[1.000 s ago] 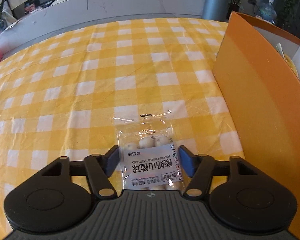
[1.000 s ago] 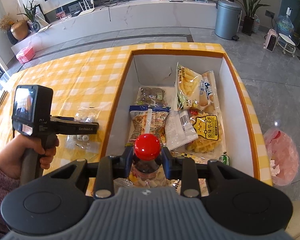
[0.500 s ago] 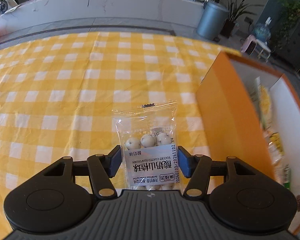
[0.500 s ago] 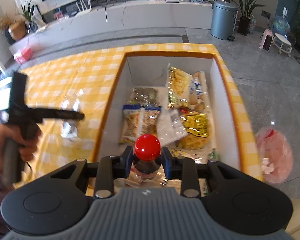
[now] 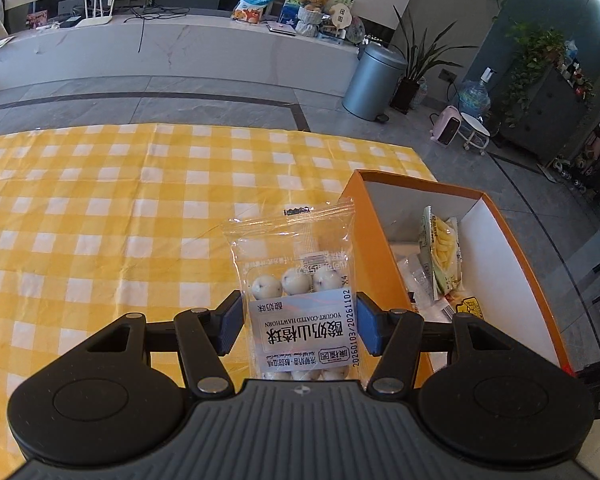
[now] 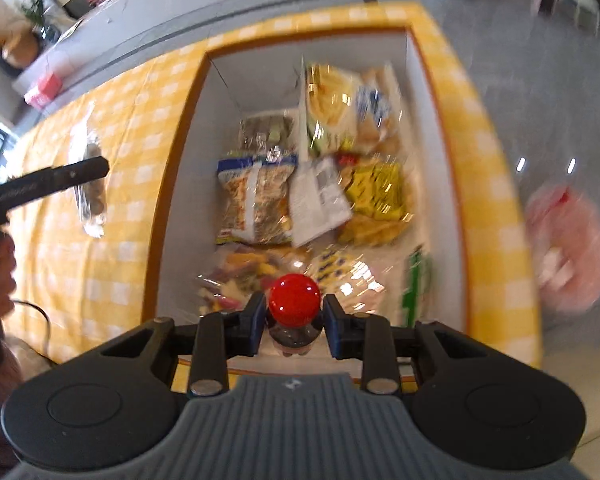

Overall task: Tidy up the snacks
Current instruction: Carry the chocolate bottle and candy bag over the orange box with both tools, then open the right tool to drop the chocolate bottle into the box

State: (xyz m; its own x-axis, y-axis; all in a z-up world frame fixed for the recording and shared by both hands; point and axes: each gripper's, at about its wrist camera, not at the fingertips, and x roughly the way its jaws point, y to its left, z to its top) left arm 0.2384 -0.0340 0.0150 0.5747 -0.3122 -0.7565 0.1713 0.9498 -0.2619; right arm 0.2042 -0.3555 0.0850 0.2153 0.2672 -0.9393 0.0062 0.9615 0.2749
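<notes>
Hawthorn-ball packet (image 5: pixel 300 300), clear, white label, clamped in left tool (image 5: pixel 298 326), right tool (image 6: pixel 294 324) gripping red-capped bottle (image 6: pixel 295 306)

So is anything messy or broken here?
Nothing looks broken or spilled. The snacks in the orange box lie jumbled, overlapping each other. The hawthorn ball packet and the red-capped bottle look whole.
</notes>
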